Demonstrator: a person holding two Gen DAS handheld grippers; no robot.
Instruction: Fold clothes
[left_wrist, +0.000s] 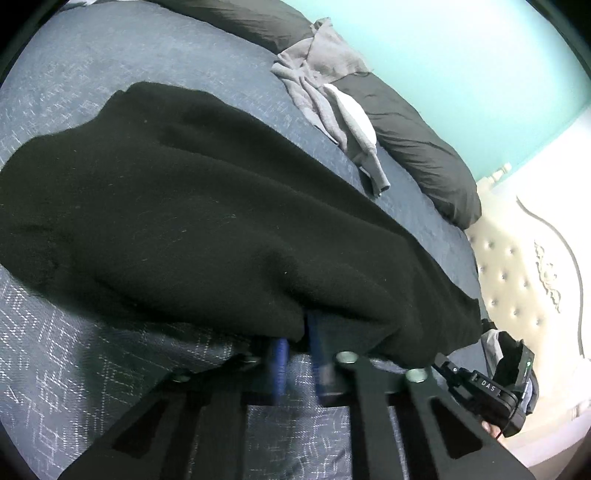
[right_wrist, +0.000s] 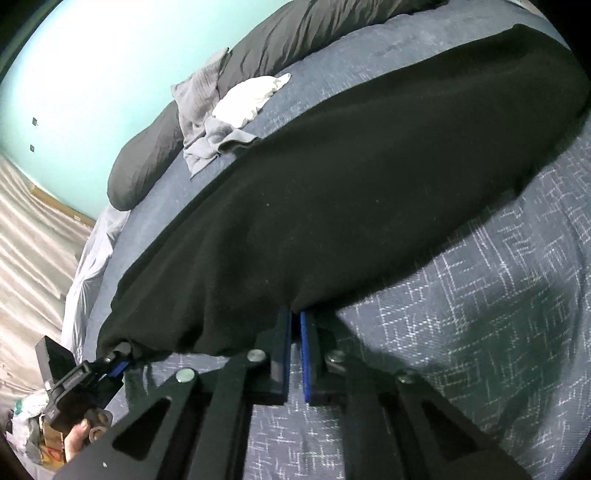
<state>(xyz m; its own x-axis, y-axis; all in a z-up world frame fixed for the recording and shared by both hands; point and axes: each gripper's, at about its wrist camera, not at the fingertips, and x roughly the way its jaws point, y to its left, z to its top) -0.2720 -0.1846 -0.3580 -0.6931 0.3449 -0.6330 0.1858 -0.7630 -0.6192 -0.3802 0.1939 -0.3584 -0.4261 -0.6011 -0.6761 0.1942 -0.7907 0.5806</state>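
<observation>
With both grippers clamped on its near hem, the black garment (right_wrist: 351, 177) lies spread across the blue patterned bedspread (right_wrist: 498, 332), stretching toward the far side. Left gripper (left_wrist: 299, 332): jaws closed on the hem. Right gripper (right_wrist: 293, 325): jaws closed on the same edge. Grey clothes (left_wrist: 325, 81) and a white item (left_wrist: 354, 110): heaped far, near dark pillows (left_wrist: 417, 147). Step judged: grasp made for a fold. Next: lift both corners evenly and carry them toward the far edge.

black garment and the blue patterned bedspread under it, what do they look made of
Black garment: seems a thick, matte knit or fleece, going by its fuzzy nap, specks of lint and soft rolled edge. Blue patterned bedspread: looks like woven cloth, flat and dull, with a visible weave and pale angular lines that seem woven or stitched in.
</observation>
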